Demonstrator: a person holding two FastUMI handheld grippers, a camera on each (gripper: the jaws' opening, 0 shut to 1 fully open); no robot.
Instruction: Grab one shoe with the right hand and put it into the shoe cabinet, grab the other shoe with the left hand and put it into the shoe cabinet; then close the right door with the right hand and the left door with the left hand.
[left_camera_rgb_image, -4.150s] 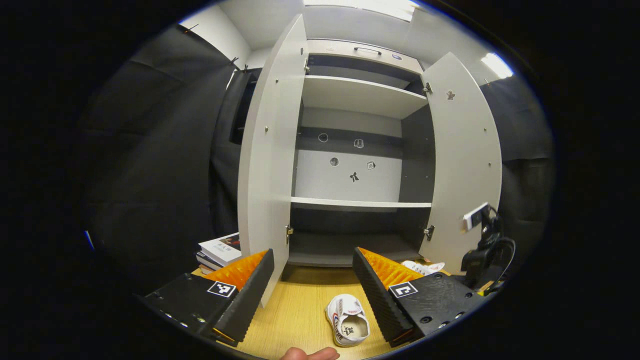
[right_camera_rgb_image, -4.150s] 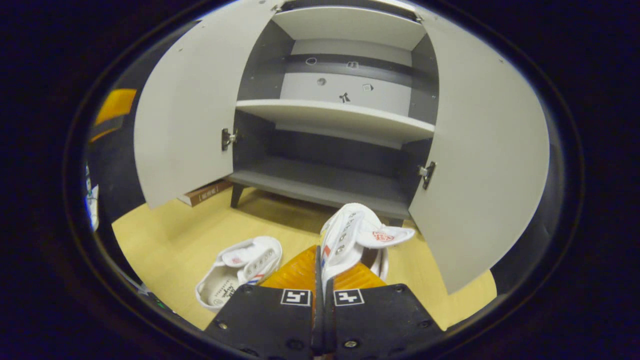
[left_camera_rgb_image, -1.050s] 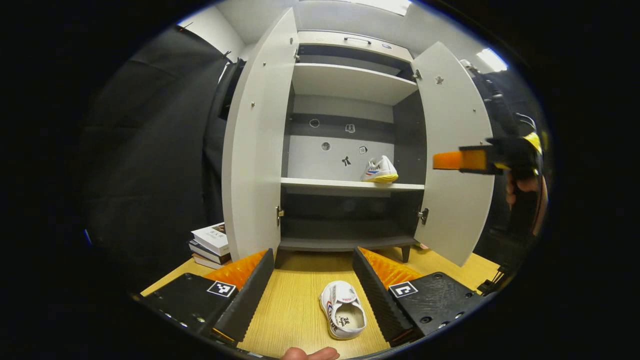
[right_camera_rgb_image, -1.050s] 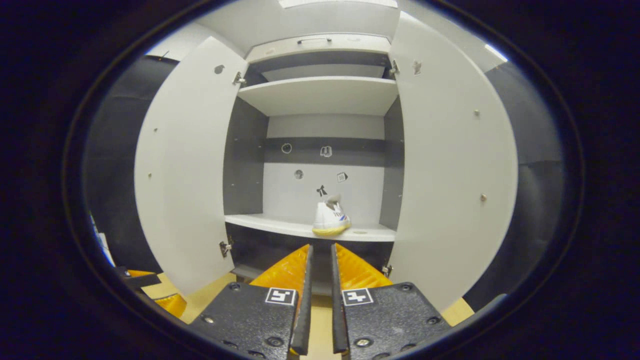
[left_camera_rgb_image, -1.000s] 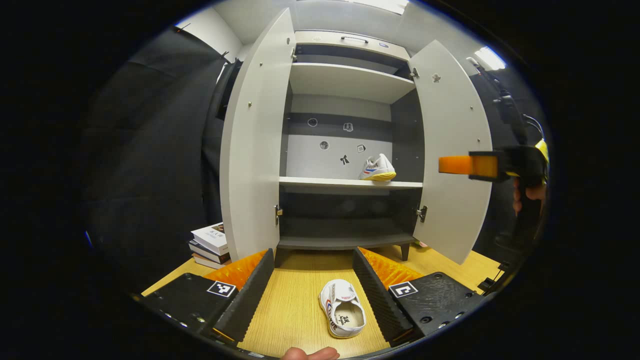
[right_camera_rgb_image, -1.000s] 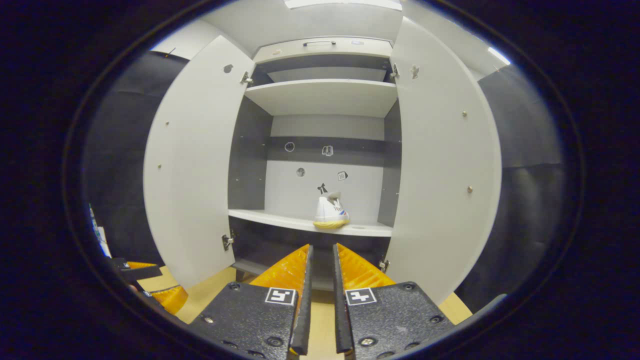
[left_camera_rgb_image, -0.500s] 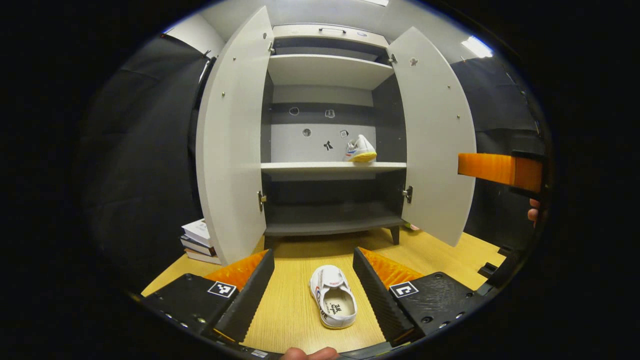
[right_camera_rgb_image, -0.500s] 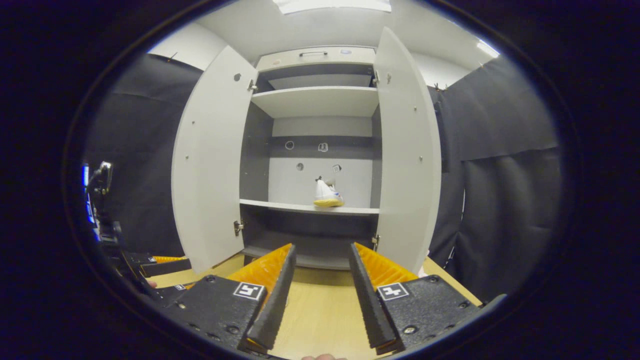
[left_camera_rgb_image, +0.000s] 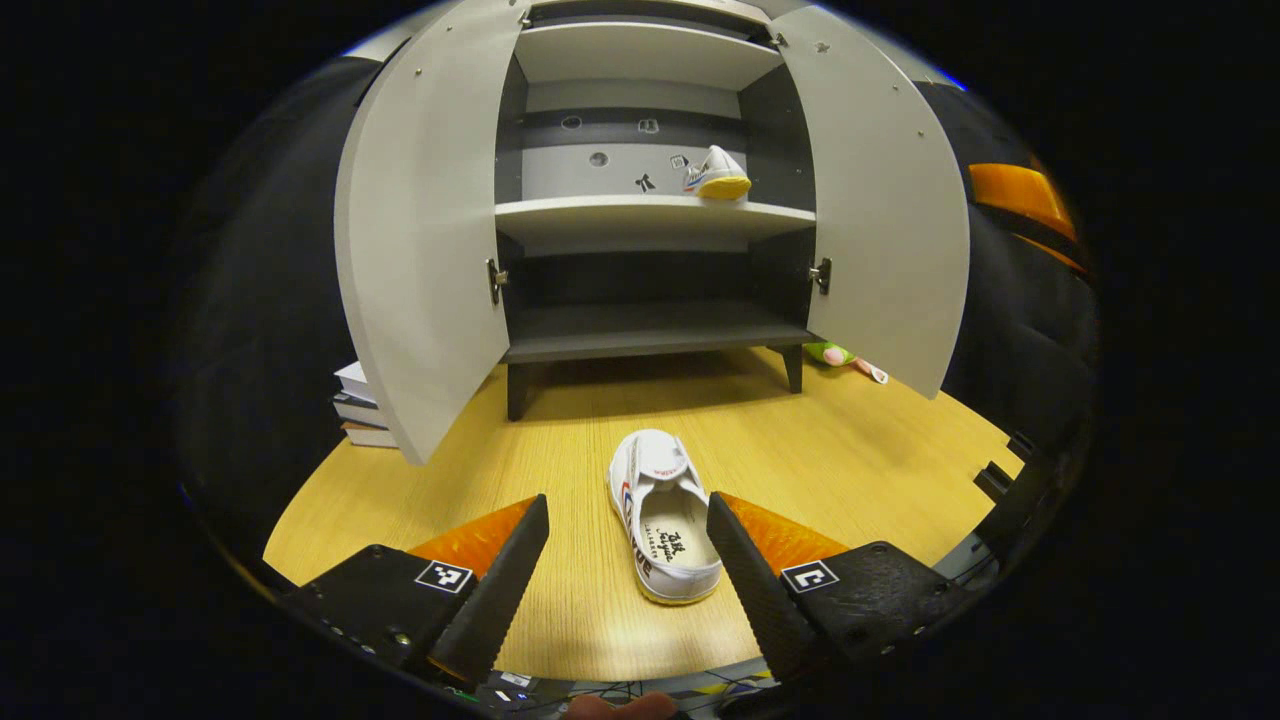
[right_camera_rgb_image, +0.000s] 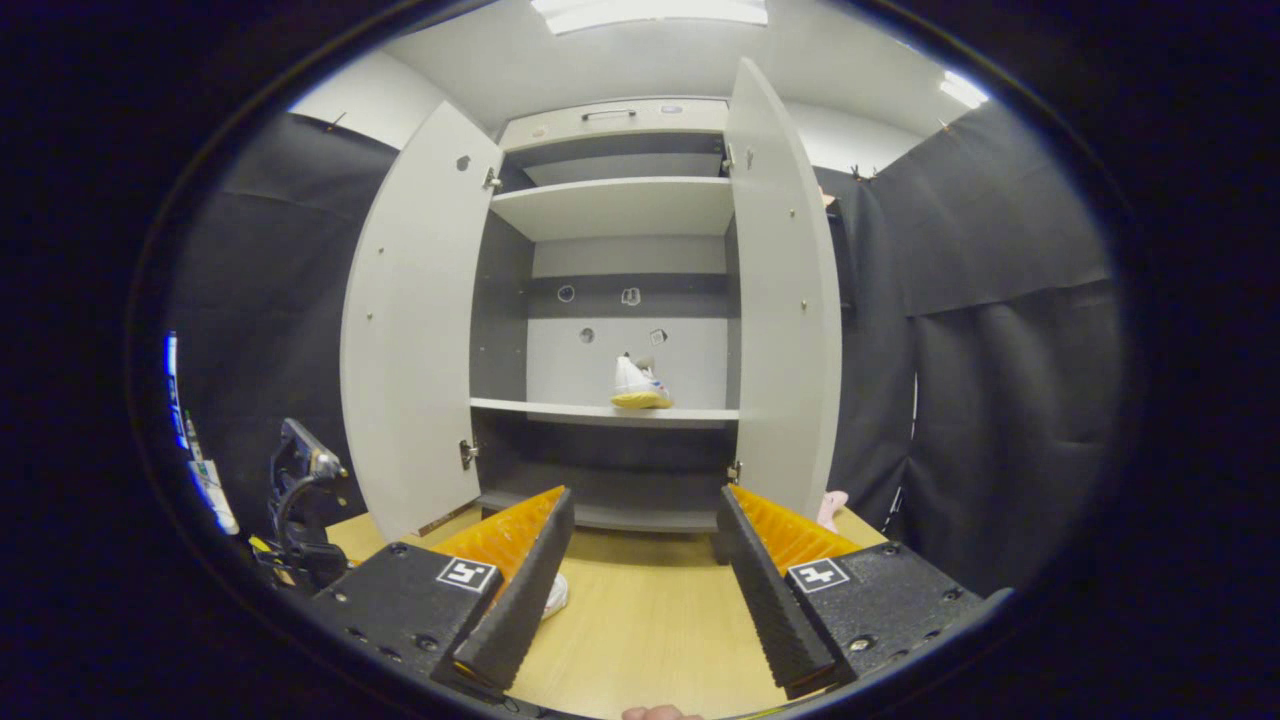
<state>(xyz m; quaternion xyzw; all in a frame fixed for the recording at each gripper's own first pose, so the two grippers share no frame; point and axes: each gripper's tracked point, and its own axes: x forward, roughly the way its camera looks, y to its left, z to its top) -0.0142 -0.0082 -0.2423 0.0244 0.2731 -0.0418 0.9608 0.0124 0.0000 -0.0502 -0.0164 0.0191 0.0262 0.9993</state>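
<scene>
My left gripper (left_camera_rgb_image: 628, 545) hangs open over the white sneaker (left_camera_rgb_image: 662, 516) lying on the wooden floor (left_camera_rgb_image: 850, 450) near the shoe cabinet (left_camera_rgb_image: 640, 330). It looks light with soft canvas, so I'd pinch the heel collar. My right gripper (right_camera_rgb_image: 645, 545) is open and empty; the other sneaker (right_camera_rgb_image: 637, 388) sits on the middle shelf (right_camera_rgb_image: 560, 409).

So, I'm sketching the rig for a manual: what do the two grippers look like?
Both the left gripper and right gripper have black, bolted bodies, each half carrying a small square black-and-white marker, with two wedge-shaped, ridged jaws.
</scene>
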